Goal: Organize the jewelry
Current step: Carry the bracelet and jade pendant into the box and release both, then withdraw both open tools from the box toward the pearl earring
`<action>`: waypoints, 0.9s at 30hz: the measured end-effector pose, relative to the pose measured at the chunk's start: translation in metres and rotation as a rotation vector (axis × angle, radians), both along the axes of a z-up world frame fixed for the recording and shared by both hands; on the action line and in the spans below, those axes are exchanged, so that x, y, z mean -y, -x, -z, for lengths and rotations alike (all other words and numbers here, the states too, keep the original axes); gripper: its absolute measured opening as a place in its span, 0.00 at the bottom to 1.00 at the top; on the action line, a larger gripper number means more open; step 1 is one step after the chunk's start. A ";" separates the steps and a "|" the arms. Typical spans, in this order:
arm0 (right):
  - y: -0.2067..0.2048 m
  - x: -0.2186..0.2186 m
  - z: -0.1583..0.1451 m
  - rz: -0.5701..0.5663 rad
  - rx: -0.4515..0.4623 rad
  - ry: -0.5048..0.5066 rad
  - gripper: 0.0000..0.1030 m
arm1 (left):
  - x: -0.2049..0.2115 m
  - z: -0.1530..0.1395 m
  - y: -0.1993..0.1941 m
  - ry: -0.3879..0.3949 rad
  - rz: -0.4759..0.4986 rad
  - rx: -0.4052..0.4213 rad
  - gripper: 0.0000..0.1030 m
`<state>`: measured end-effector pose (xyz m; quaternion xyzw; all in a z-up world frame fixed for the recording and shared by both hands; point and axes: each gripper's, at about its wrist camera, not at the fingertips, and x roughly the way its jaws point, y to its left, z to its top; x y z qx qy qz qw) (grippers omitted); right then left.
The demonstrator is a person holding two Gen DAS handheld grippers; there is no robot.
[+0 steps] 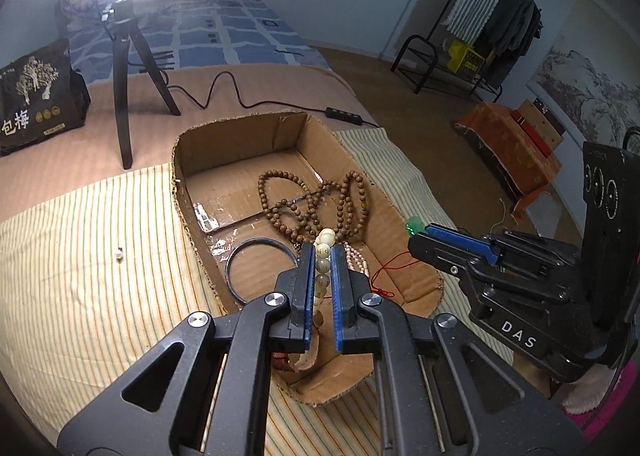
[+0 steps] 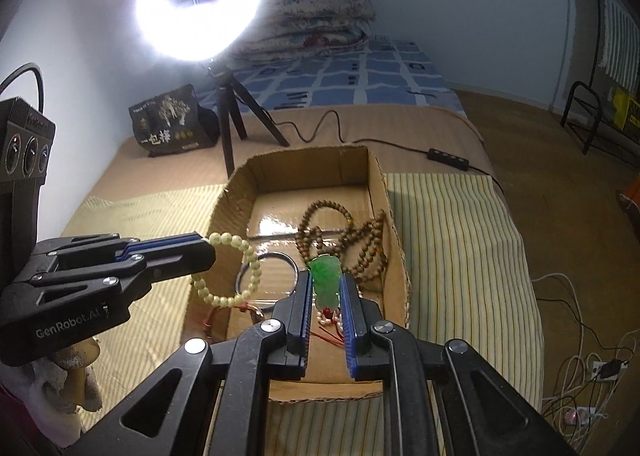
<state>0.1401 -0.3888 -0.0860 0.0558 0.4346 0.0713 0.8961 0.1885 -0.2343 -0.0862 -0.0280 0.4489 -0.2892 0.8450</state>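
Jewelry is held in both claws above a cardboard box (image 2: pixel 392 224) on the bed. The left claw (image 1: pixel 323 252) pinches a cream bead bracelet (image 2: pixel 240 276), which hangs as a loop over the box's left wall in the right wrist view. The right claw (image 2: pixel 326 284) pinches a green jade pendant (image 2: pixel 327 278), its red cord (image 1: pixel 390 268) trailing down into the box. Inside the box lie a long string of brown wooden beads (image 1: pixel 316 204), a dark bangle (image 1: pixel 240 264) and a pale pink pearl strand (image 1: pixel 358 258). The box sits on a striped cloth (image 1: pixel 100 256), where one small loose bead (image 1: pixel 119 255) rests well left of it. Beyond stand a tripod (image 1: pixel 124 68) with a glaring ring light (image 2: pixel 200 0), and a dark printed bag (image 1: pixel 38 96).
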 end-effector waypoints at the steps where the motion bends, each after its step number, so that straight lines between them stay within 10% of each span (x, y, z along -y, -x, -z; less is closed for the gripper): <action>1: -0.001 0.001 0.002 0.004 -0.005 -0.001 0.12 | 0.001 0.002 -0.001 -0.004 0.000 -0.003 0.05; 27: -0.003 0.003 0.018 0.027 -0.059 0.037 0.27 | 0.003 0.004 -0.004 -0.033 0.001 0.007 0.05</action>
